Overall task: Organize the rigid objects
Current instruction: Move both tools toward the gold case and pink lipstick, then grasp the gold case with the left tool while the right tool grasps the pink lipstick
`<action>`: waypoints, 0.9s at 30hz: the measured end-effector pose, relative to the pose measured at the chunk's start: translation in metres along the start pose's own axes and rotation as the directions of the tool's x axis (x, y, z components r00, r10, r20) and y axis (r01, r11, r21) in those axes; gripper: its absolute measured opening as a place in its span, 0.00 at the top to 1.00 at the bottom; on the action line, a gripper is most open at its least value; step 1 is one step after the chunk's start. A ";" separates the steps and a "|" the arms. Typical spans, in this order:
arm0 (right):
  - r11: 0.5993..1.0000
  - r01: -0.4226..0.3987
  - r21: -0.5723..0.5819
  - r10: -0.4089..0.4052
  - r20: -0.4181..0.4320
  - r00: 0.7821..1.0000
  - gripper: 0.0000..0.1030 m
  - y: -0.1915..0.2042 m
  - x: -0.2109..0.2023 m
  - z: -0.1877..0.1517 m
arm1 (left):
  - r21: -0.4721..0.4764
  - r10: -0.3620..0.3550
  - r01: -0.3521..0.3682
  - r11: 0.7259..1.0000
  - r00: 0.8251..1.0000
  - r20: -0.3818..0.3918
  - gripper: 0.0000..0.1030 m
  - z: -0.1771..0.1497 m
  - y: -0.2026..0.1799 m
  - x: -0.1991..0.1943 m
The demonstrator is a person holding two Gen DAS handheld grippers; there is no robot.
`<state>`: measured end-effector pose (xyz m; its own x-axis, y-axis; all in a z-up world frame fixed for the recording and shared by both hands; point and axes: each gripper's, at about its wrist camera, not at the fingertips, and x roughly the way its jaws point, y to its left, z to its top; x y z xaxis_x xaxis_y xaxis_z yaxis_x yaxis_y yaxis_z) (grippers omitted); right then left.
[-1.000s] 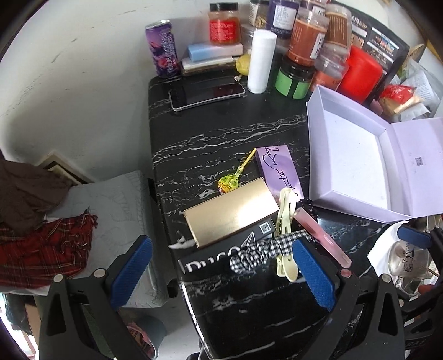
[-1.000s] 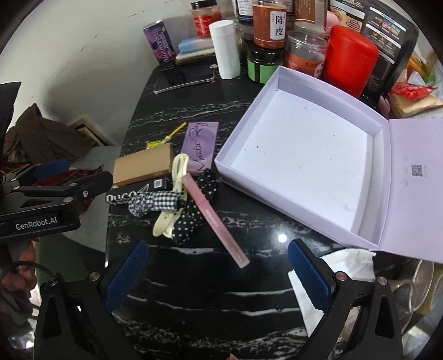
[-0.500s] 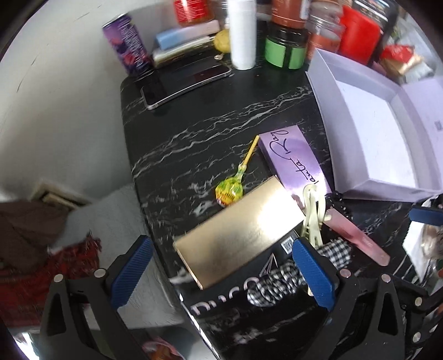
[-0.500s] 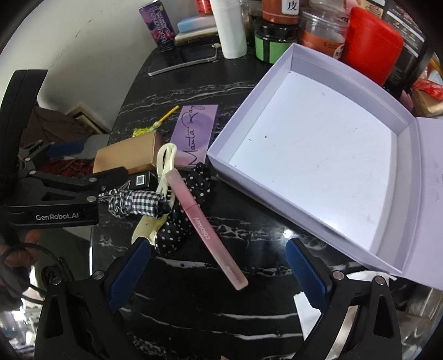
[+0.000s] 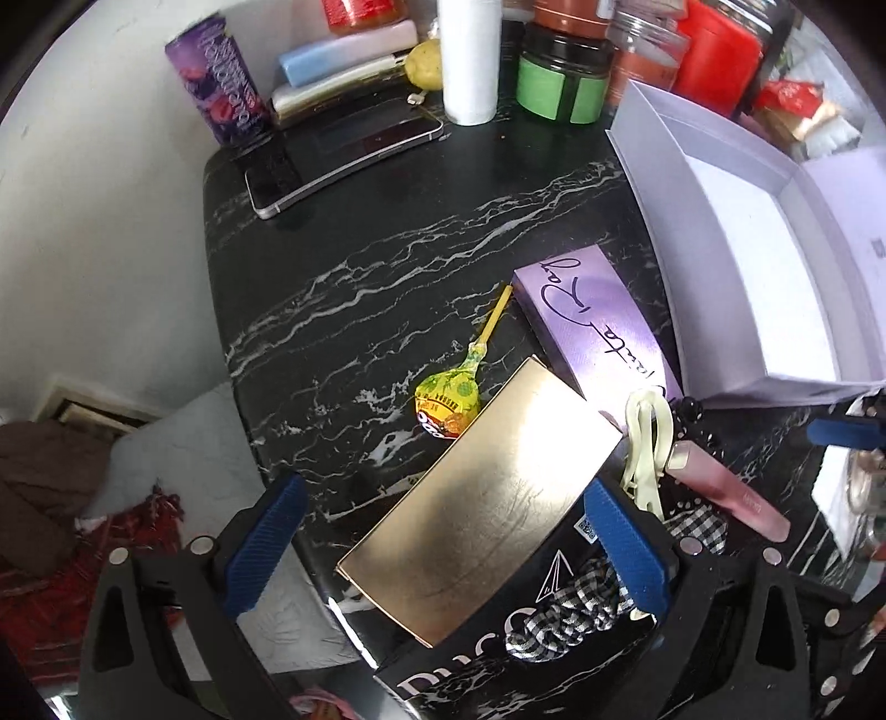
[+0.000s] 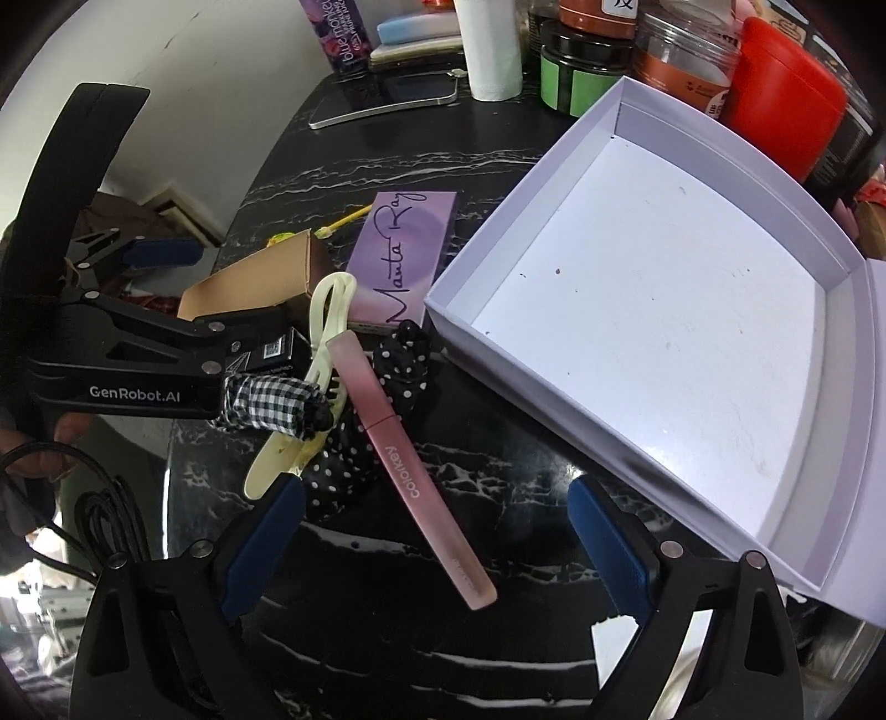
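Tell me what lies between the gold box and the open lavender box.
In the left wrist view, the purple Manta Ray box lies between the gold box and the open lavender box, with the cream hair clip at its near end.

Both grippers tilted steeply down, L gripper (image 5: 443,545) & R gripper (image 6: 434,545) jaws wide apart.

The gold box (image 5: 487,498) covers most of the black box (image 5: 531,648) beneath it, so only part of that box's white lettering shows, and the left wrist view's lower edge cuts it off. In the right wrist view the left gripper (image 6: 166,310) hides much of the gold box. The jars (image 6: 686,50) at the bench's (image 6: 387,554) far end are cropped at the top. The lilac box's (image 6: 653,343) open lid runs off the right edge.
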<state>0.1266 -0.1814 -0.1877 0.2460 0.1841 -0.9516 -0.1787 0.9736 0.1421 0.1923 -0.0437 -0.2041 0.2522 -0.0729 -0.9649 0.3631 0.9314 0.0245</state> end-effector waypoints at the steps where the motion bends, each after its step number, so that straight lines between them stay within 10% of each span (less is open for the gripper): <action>1: 1.000 -0.005 0.002 0.005 0.000 1.000 0.06 0.000 0.000 0.000 | -0.010 -0.012 0.012 1.000 1.000 -0.005 0.00 0.000 0.002 0.001; 13: 1.000 -0.008 0.014 0.009 -0.022 1.000 0.12 -0.006 0.005 -0.001 | 0.019 0.026 -0.026 0.999 0.999 0.028 0.02 -0.004 -0.001 -0.002; 19: 1.000 -0.004 -0.007 0.003 -0.027 1.000 0.32 -0.006 0.003 -0.002 | 0.090 0.017 -0.019 0.996 1.000 0.018 0.37 -0.008 -0.012 0.004; 27: 1.000 -0.004 -0.011 0.004 -0.063 0.998 0.60 -0.008 0.014 -0.007 | 0.071 0.012 -0.013 0.997 1.000 0.019 0.53 -0.012 -0.009 0.003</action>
<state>0.1247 -0.1880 -0.2037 0.1845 0.1787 -0.9664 -0.1902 0.9712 0.1433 0.1784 -0.0479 -0.2101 0.2731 -0.0683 -0.9596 0.4225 0.9047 0.0558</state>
